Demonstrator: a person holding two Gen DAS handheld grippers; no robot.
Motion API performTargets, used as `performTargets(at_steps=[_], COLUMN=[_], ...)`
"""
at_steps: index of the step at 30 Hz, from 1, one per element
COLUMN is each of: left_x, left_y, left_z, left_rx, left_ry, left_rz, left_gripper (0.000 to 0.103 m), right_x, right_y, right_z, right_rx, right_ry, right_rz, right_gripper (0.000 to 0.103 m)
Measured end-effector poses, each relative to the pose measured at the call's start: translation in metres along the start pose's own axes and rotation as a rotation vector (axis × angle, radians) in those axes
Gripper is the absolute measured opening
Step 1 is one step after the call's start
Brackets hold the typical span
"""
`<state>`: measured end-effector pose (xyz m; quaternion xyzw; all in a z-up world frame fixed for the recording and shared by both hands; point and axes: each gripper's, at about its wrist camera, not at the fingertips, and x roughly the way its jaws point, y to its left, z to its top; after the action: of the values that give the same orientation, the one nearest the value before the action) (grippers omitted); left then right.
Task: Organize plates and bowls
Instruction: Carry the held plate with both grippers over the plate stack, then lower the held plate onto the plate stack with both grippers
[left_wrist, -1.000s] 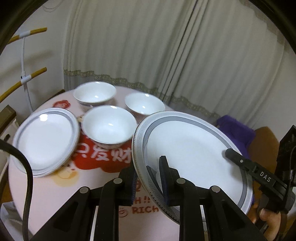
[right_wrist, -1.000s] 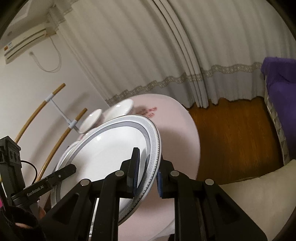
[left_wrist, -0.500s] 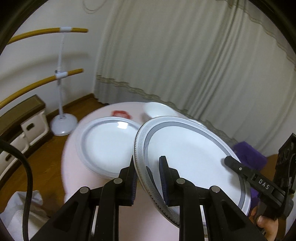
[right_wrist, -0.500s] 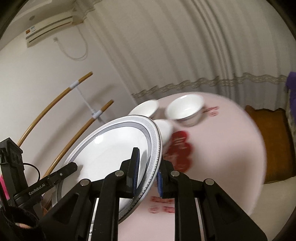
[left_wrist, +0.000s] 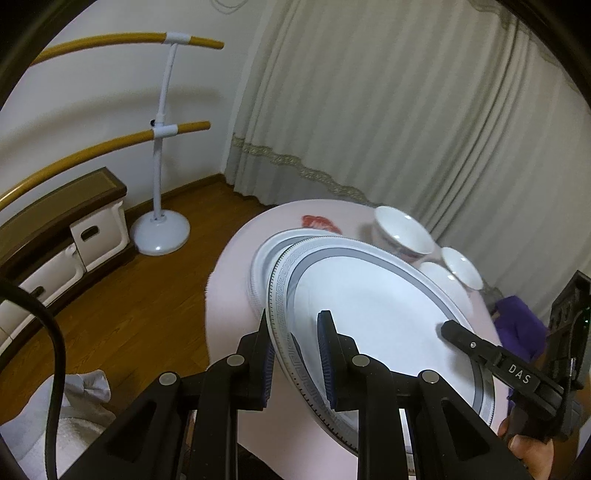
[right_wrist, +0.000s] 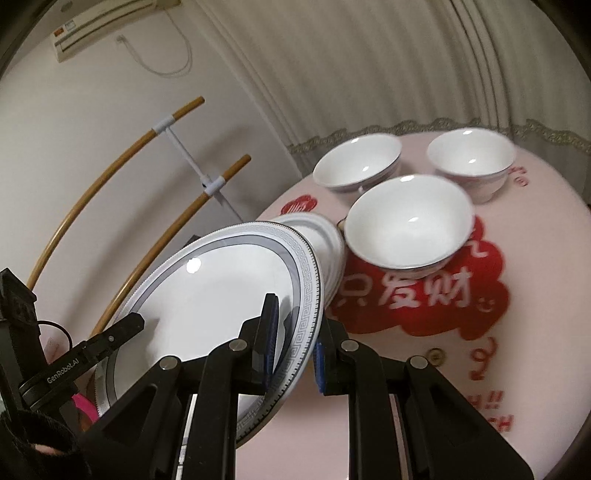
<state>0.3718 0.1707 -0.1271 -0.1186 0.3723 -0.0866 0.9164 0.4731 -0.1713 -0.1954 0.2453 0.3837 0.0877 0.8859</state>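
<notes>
Both grippers clamp one large white plate with a grey patterned rim at opposite edges, holding it in the air. My left gripper is shut on its near rim; my right gripper is shut on its right rim. The held plate hovers over a stack of white plates on the round pink table, covering most of it. Three white bowls stand on the table beyond the stack.
A white floor stand with yellow bars stands left of the table on the wooden floor. A low brown cabinet lines the wall. Curtains hang behind the table. A purple seat is at the right.
Both grippers have carried the held plate leftward across the table until it hangs over the plate stack. The bowls now lie to the right of it.
</notes>
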Motion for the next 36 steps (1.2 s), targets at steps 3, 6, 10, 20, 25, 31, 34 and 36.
performTargets(at_steps=[3, 6, 10, 20, 25, 31, 34, 36], left_x=[0.021, 0.044, 0.068, 0.119, 0.14, 0.155, 0.162, 0.166], left_y=[-0.001, 0.001, 0.002, 0.006, 0.005, 0.004, 0.004, 0.005], left_z=[0.009, 0.019, 0.029, 0.047, 0.053, 0.05, 0.05, 0.05], left_rx=[-0.011, -0.012, -0.007, -0.004, 0.007, 0.005, 0.004, 0.005], left_ry=[0.018, 0.033, 0.046, 0.07, 0.077, 0.086, 0.093, 0.096], left_rz=[0.006, 0.013, 0.016, 0.015, 0.016, 0.019, 0.021, 0.023], left_gripper=[0.018, 0.018, 0.018, 0.018, 0.018, 0.018, 0.018, 0.018], right_x=[0.017, 0.031, 0.04, 0.056, 0.06, 0.06, 0.06, 0.06], right_y=[0.002, 0.002, 0.0, -0.001, 0.0, 0.0, 0.002, 0.003], right_z=[0.001, 0.002, 0.001, 0.004, 0.007, 0.005, 0.006, 0.005], right_rx=[-0.003, -0.001, 0.006, 0.016, 0.022, 0.026, 0.022, 0.027], right_ry=[0.019, 0.033, 0.039, 0.055, 0.055, 0.052, 0.05, 0.052], right_rz=[-0.006, -0.011, -0.021, -0.051, -0.065, -0.074, -0.081, -0.086], right_gripper=[0.017, 0.017, 0.017, 0.017, 0.017, 0.017, 0.017, 0.017])
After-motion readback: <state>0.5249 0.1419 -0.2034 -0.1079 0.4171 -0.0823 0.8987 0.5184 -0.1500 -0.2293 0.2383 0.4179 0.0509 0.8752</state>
